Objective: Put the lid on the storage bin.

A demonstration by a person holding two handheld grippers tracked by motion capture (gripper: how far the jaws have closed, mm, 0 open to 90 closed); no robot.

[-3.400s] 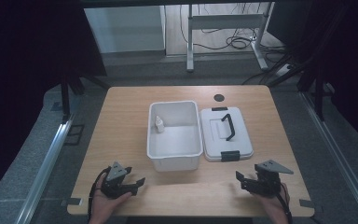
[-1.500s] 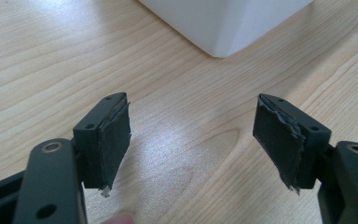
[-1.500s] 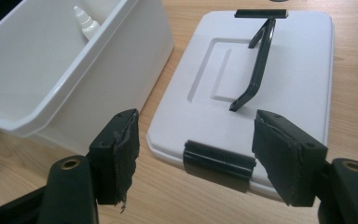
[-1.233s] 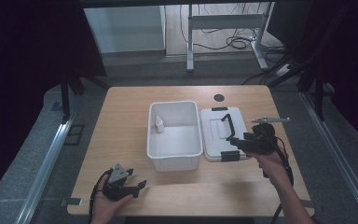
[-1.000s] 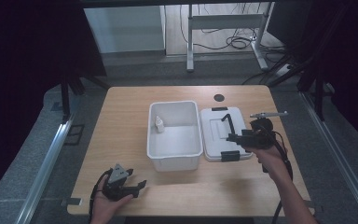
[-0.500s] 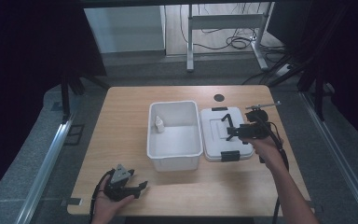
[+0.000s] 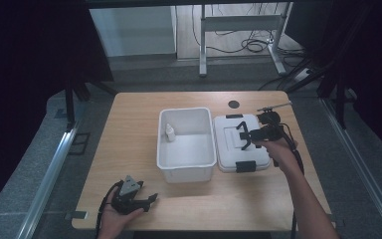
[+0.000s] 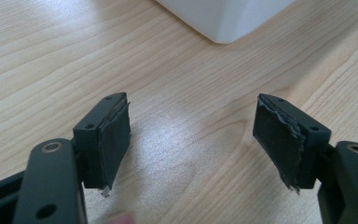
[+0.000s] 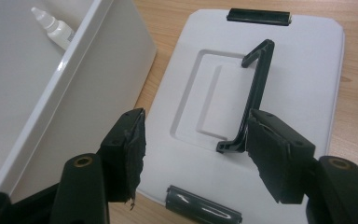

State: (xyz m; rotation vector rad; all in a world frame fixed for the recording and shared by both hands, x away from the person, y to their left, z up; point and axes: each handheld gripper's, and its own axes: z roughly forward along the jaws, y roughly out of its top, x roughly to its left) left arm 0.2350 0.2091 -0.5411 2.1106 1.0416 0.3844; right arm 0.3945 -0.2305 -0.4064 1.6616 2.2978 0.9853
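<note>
Lid (image 7: 241, 143) lay flat on table (image 7: 129, 134), just right of white box (image 7: 186, 143), black handle (image 9: 254, 93) standing up; right gripper (image 7: 247, 134) hovered over it, jaws open, handle by one pad, not pinched; left gripper (image 7: 146, 201) open, idle near edge; best to centre handle bar between pads before closing, then lift level.

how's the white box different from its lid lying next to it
The white box stands deep and open-topped with a small dropper bottle inside; the lid lies flat on the table beside it, holding nothing. The lid carries a raised black handle and black clips; the box shows none. Both are white, rectangular plastic.
</note>
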